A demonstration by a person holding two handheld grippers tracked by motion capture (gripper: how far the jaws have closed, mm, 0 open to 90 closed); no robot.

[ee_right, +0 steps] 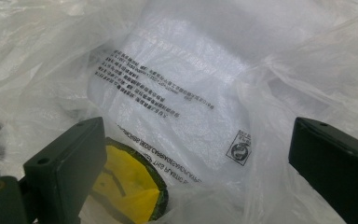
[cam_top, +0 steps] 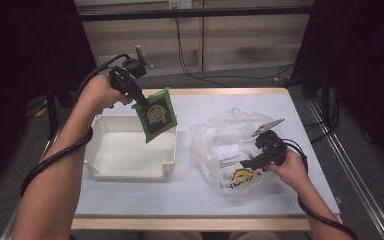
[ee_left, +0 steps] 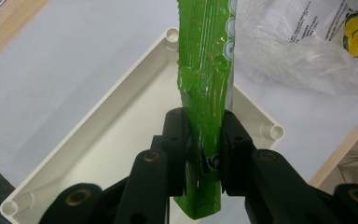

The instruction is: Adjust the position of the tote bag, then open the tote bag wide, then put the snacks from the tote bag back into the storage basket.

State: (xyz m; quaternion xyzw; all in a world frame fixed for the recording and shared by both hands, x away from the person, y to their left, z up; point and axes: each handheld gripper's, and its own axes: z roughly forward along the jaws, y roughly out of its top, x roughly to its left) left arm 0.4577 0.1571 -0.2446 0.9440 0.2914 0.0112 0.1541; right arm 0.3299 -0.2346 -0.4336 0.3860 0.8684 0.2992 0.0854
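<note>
A green snack packet hangs in the air over the far right corner of the white tray. My left gripper is shut on the packet's upper edge. In the left gripper view the packet is pinched between the two black jaws, with the tray below it. A crumpled clear plastic bag with black print and a yellow logo lies on the table at the right. My right gripper rests at the bag's near right side, jaws wide apart around loose plastic.
The grey tabletop has a wooden front edge near the person. Cables trail from both grippers along the forearms. Dark frame posts stand at both sides, and more cables lie on the floor beyond the table.
</note>
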